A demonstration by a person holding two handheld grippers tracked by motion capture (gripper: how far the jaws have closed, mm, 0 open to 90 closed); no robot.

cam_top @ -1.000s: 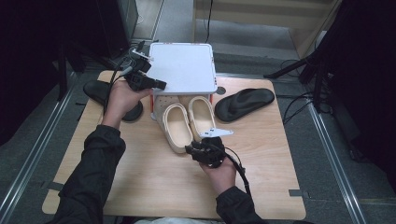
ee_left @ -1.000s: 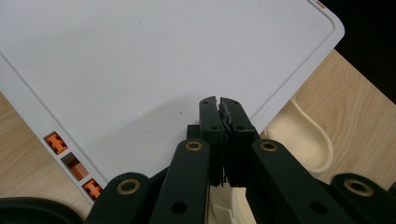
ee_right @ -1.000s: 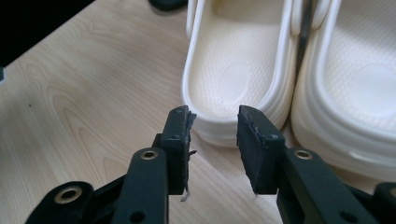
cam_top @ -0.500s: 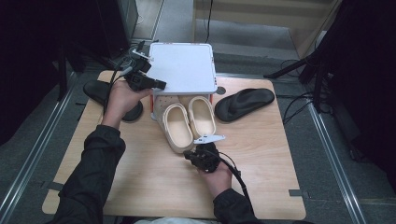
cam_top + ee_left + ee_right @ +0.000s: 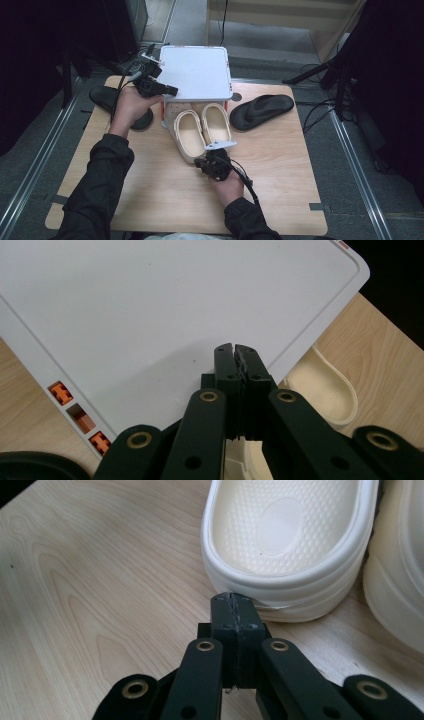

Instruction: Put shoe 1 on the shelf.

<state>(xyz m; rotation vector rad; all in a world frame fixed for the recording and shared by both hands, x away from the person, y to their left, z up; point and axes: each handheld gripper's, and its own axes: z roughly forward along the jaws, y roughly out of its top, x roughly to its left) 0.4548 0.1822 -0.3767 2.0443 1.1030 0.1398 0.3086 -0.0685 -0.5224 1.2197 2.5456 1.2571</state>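
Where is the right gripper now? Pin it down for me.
In the high view the right gripper sits at mid-table, just below the heel of the left cream clog; in its own view the shut jaws meet at that heel's rim.

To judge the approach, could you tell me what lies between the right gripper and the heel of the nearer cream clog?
Nothing: in the right gripper view the shut gripper sits right at the clog's heel, over bare wooden table.
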